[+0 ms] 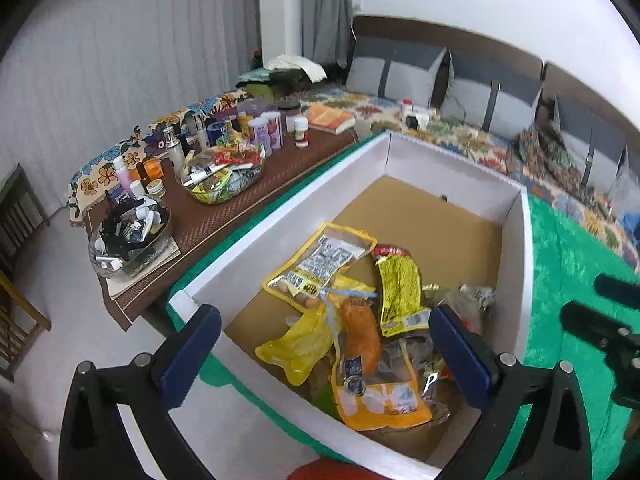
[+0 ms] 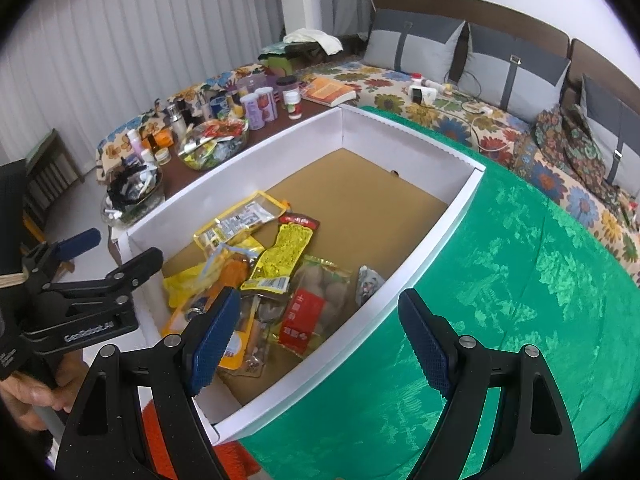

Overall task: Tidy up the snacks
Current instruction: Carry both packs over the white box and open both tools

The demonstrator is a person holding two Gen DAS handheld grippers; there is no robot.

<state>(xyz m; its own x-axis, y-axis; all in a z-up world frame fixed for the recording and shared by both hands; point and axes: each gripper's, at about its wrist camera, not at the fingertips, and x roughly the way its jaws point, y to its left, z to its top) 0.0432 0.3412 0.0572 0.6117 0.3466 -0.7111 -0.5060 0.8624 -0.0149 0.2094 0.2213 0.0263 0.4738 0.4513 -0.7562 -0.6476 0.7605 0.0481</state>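
Snacks lie heaped in a white-walled box [image 1: 288,216] with a brown cardboard floor, which sits on a green cloth [image 2: 500,280]. In the left wrist view the pile fills the box's 6 o'clock end: a clear yellow-edged pouch [image 1: 320,260] of round pale pieces at 11 o'clock of the heap, a yellow-green packet [image 1: 398,288] with a red top at 1 o'clock, a crumpled yellow bag [image 1: 296,344] at 8 o'clock, and an orange-yellow pack [image 1: 368,384] nearest the camera. The right wrist view also shows a red-labelled clear pack [image 2: 312,308] of brownish balls at the heap's 4 o'clock.

The left gripper [image 1: 324,356] hangs above the pile, its blue pads spread wide with nothing between them. The right gripper [image 2: 320,340] hovers at the box's 5 o'clock corner, likewise wide apart and empty, one finger over the snacks and the other over the cloth.

At 10 o'clock of the box, a brown table [image 1: 224,216] carries bottles and two glass bowls.
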